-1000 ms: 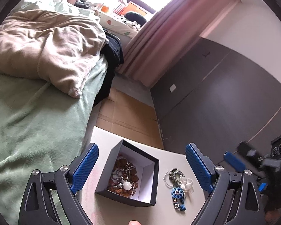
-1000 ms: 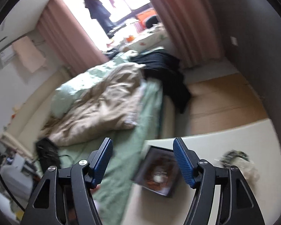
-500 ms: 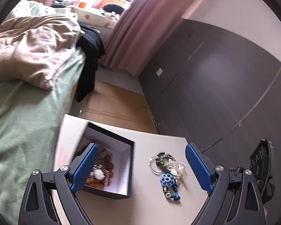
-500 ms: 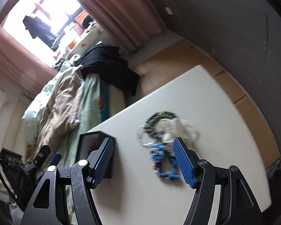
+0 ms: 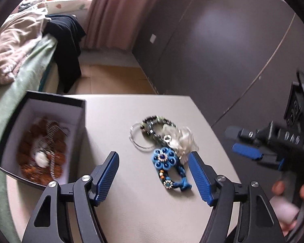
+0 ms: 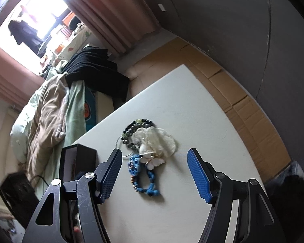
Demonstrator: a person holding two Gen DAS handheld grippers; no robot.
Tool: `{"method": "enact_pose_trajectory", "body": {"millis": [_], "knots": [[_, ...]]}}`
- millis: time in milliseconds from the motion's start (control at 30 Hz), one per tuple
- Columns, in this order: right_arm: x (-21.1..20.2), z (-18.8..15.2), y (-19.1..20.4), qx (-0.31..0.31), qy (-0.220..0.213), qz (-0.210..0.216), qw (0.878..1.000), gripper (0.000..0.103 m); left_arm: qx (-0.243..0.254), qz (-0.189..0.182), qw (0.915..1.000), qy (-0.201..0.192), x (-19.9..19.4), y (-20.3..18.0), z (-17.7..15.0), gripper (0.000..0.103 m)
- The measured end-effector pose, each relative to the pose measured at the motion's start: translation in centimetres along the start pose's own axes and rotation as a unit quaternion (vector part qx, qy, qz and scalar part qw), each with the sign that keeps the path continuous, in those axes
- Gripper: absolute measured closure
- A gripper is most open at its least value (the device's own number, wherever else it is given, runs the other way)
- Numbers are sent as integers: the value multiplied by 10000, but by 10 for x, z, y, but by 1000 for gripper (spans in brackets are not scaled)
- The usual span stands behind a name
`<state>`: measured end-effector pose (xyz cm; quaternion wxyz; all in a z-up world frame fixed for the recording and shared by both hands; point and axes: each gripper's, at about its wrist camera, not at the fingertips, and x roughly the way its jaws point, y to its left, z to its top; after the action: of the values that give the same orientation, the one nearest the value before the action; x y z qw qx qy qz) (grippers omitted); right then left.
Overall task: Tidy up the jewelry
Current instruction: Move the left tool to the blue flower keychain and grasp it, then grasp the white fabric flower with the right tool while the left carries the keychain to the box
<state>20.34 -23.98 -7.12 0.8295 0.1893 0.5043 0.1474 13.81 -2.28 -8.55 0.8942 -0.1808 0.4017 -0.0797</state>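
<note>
A pile of jewelry lies on the white table (image 5: 131,212): a blue flower bracelet (image 5: 168,167), a dark bead bracelet (image 5: 156,121), a thin silver ring and a pale sheer piece (image 5: 184,137). In the right wrist view the same blue bracelet (image 6: 140,174), a white butterfly brooch (image 6: 154,162) and the pale piece (image 6: 158,139) show. A black box (image 5: 48,101) with a white lining holds brown beads and a silver chain at the left. My left gripper (image 5: 154,174) is open around the blue bracelet, above it. My right gripper (image 6: 154,174) is open over the pile; it also shows at the right of the left wrist view (image 5: 247,151).
A bed (image 5: 14,60) with a green sheet, a beige duvet and black clothes stands left of the table. A dark wardrobe wall (image 5: 223,50) and pink curtains are behind. Cardboard covers the floor (image 6: 243,93) past the table's far edge.
Both grippers have swung from the bed and box toward the jewelry pile and come closer to it. The pile now sits between each gripper's open fingers.
</note>
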Motion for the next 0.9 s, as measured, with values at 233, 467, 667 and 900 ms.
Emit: {"method": "enact_pose_trajectory", "body": {"millis": [233,467,667,900], "knots": [[-9,9,-25,270,-89,-36,9996,36,418,157,9987,235,21,-20,-10,33],[-7,11,-21,270,-61,15,9996,36,643,277,9963,493,50,-31,-23,41],[2,8,-13,189,49,-6,9998,36,645,398,9954,581,60,-31,-26,49],[13,7,-3,47,165,-117,9998,36,527,703,9940,658,58,-15,-21,93]]}}
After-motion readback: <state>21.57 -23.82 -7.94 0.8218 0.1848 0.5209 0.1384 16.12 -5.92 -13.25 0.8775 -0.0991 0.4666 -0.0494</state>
